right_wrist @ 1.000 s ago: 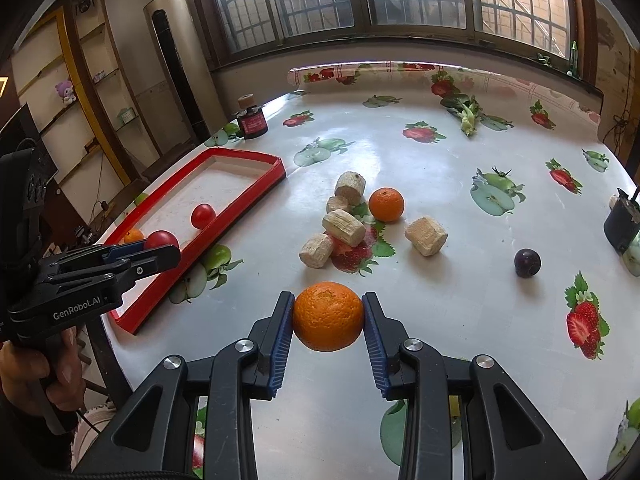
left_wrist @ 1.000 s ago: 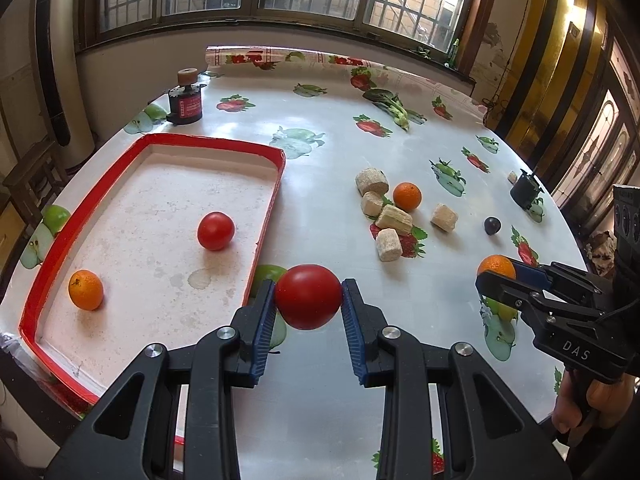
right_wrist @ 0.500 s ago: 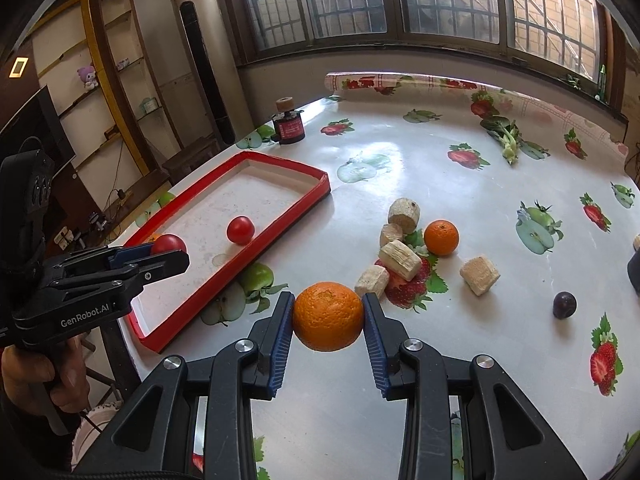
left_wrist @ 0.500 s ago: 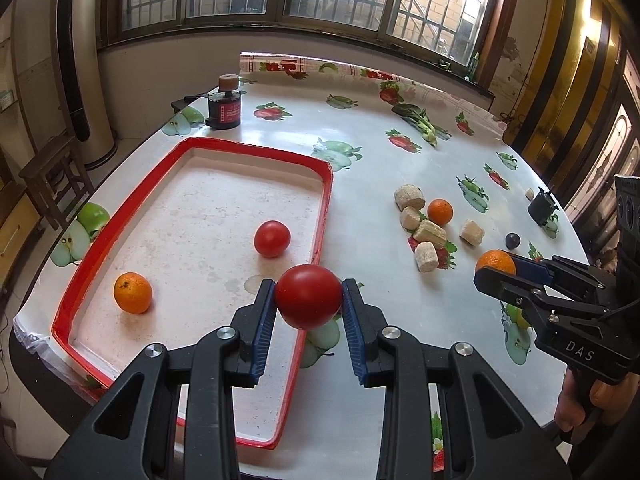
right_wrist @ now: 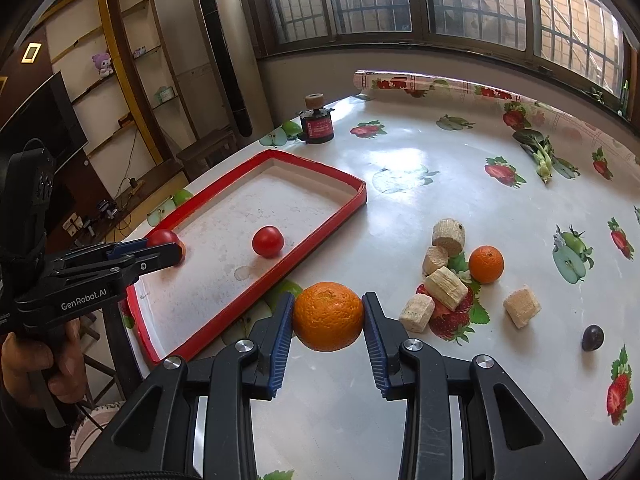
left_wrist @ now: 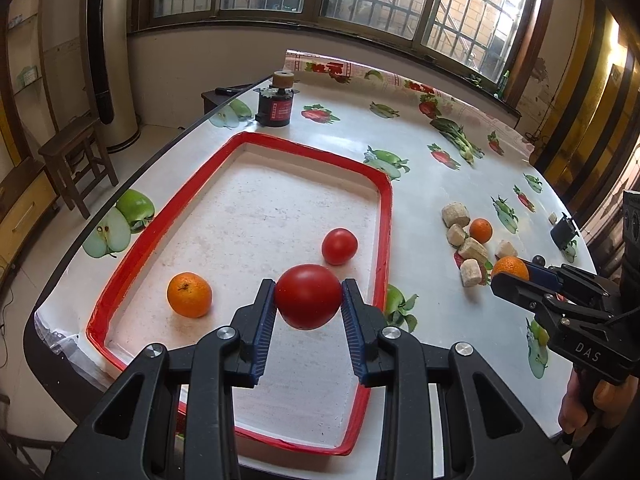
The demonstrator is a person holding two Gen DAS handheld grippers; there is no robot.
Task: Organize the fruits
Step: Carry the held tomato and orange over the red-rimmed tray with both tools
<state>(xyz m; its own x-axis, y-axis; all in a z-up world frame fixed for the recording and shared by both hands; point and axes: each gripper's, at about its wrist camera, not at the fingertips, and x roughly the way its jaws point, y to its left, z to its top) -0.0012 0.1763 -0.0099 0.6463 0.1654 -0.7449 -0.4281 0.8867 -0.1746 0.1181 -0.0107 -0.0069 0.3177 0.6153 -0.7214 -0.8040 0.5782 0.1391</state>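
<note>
Your left tongs (left_wrist: 308, 298) grip a tomato (left_wrist: 307, 295) above the red tray (left_wrist: 384, 216) (orange at 9 o'clock); your right tongs (right_wrist: 328, 316) clasp an orange (right_wrist: 328, 315).

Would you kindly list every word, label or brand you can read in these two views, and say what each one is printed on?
"DAS": on the black body of the right gripper, seen from the left wrist view.
"GenRobot.AI": on the black body of the left gripper, seen from the right wrist view.
The red label on the small dark jar carries print, but it is too small and blurred to read.
</note>
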